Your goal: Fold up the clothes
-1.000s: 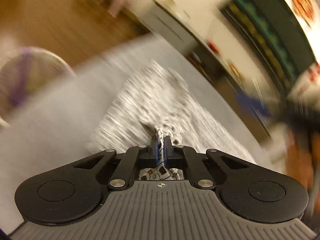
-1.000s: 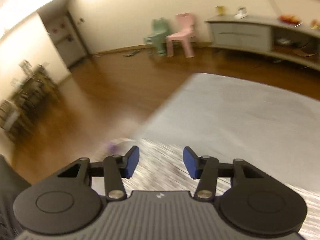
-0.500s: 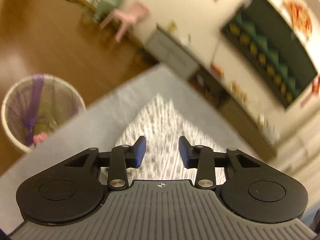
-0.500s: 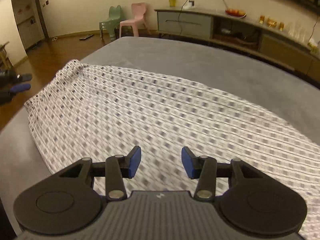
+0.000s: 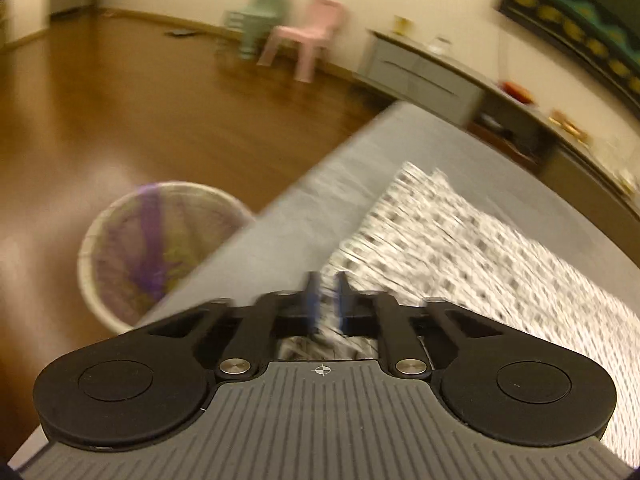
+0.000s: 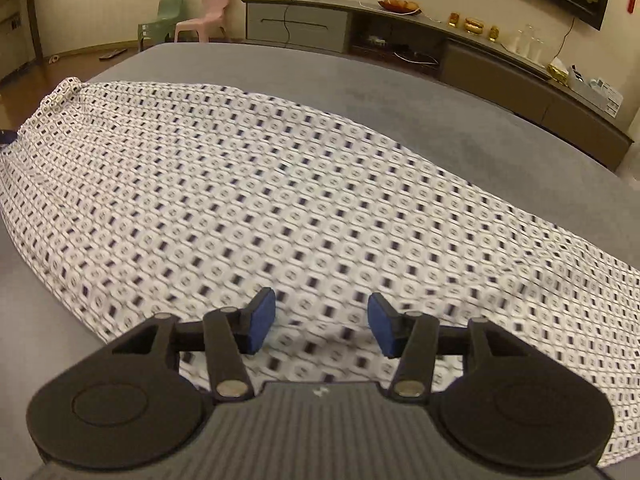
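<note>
A white cloth with a small dark square print (image 6: pixel 280 180) lies spread flat on the grey bed (image 6: pixel 440 112). In the left wrist view its left end (image 5: pixel 460 248) is blurred, close to the bed's edge. My left gripper (image 5: pixel 326 300) is at that end with its jaws closing to a narrow gap. Cloth shows in the gap, and I see no pad pressing on it. My right gripper (image 6: pixel 322 324) hovers low over the cloth's near edge. Its jaws are opening wide, with only the flat cloth beneath them.
A round mesh laundry basket (image 5: pixel 156 248) with clothes in it stands on the wooden floor by the bed's left edge. A pink chair (image 6: pixel 208 16) and a green chair (image 6: pixel 164 12) stand by the far wall. A long low cabinet (image 6: pixel 400 36) runs behind the bed.
My left gripper let go of the pinched cloth corner, spread its jaws, then narrowed them again. My right gripper swung from the bed's floor side over the spread cloth and came lower.
</note>
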Available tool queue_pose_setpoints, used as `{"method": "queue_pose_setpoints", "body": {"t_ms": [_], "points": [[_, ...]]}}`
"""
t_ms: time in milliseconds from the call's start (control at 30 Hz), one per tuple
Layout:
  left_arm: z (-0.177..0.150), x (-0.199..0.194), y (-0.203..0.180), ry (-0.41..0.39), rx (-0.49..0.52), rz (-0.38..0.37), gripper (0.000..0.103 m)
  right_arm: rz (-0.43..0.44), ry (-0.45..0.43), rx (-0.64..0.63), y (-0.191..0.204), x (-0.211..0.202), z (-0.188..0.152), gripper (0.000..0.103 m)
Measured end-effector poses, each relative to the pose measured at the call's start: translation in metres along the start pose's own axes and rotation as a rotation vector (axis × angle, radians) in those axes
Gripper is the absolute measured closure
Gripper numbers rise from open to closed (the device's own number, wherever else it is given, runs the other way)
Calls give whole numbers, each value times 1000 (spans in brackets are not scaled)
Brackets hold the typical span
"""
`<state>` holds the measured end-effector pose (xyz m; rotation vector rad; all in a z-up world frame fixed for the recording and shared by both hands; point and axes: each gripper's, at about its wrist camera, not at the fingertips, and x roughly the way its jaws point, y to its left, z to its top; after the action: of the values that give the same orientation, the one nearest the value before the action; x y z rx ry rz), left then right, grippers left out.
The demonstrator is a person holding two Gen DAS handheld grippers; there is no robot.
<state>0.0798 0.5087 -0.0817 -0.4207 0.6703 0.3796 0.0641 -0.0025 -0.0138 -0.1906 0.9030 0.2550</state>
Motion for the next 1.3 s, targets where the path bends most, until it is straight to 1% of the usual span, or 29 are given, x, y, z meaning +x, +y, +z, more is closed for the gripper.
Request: {"method": "queue_pose_setpoints", "body": {"t_ms": [33,67,167,267,333,400,467,500,533,567,633,667,700,733,767,800,833,867,900,933,1000,1033,1067,1167,1200,1267,1300], "points": [[3,-10,-1,-41,-9,12,79,-3,12,5,-6,-1,-1,53],[7,-21,-3,-81,-8,-3,80,-6,12,7,-11,-4,0,57],[21,-34,-22,-135,40,-117,76,-14,-23,3,-23,-14,11,60],[37,-4,-60,-69,179,-160,77,-33,-47,-39,-31,-13,29,58],[41,21,-86,-9,271,-144,77,-59,-59,-68,-38,-3,41,57],[42,50,-94,27,302,-74,77,-82,-64,-77,-50,14,48,57],[43,79,-101,63,334,-4,77,-101,-54,-59,-70,32,50,57],[44,94,-105,81,349,30,74,-111,-41,-45,-81,41,48,57],[45,108,-108,98,357,61,66,-117,-35,-24,-94,48,46,55],[50,114,-99,99,294,50,63,-111,-35,13,-109,52,42,51],[62,120,-86,112,189,35,62,-99,-18,98,-138,50,35,51],[67,120,-81,105,149,57,63,-110,-8,121,-149,48,31,51],[71,120,-75,98,110,80,68,-121,-3,134,-159,45,26,51],[74,118,-69,91,74,113,78,-128,0,143,-167,43,21,51],[77,115,-63,84,39,142,81,-131,8,157,-176,40,17,50],[79,107,-60,74,10,133,82,-142,21,172,-184,38,14,51],[80,99,-57,63,-16,122,82,-167,27,183,-193,34,11,54],[81,88,-62,52,-4,98,82,-199,16,199,-202,29,7,58],[81,74,-71,35,29,76,82,-224,-6,228,-213,22,4,59],[78,57,-84,18,78,43,79,-235,-29,274,-225,16,1,59],[62,31,-116,16,208,-35,73,-220,-70,361,-245,7,-5,59],[51,19,-132,22,277,-75,70,-205,-83,383,-251,5,-8,58],[40,9,-147,30,343,-109,70,-189,-88,393,-255,5,-13,59],[6,25,-172,115,450,-83,70,-199,-49,369,-265,13,-30,59],[-5,31,-180,143,485,-75,71,-216,-31,361,-268,15,-38,59],[-26,42,-196,196,552,-56,72,-260,-17,362,-282,15,-56,55],[-25,46,-195,184,542,-35,67,-269,-23,369,-289,12,-64,58]]}}
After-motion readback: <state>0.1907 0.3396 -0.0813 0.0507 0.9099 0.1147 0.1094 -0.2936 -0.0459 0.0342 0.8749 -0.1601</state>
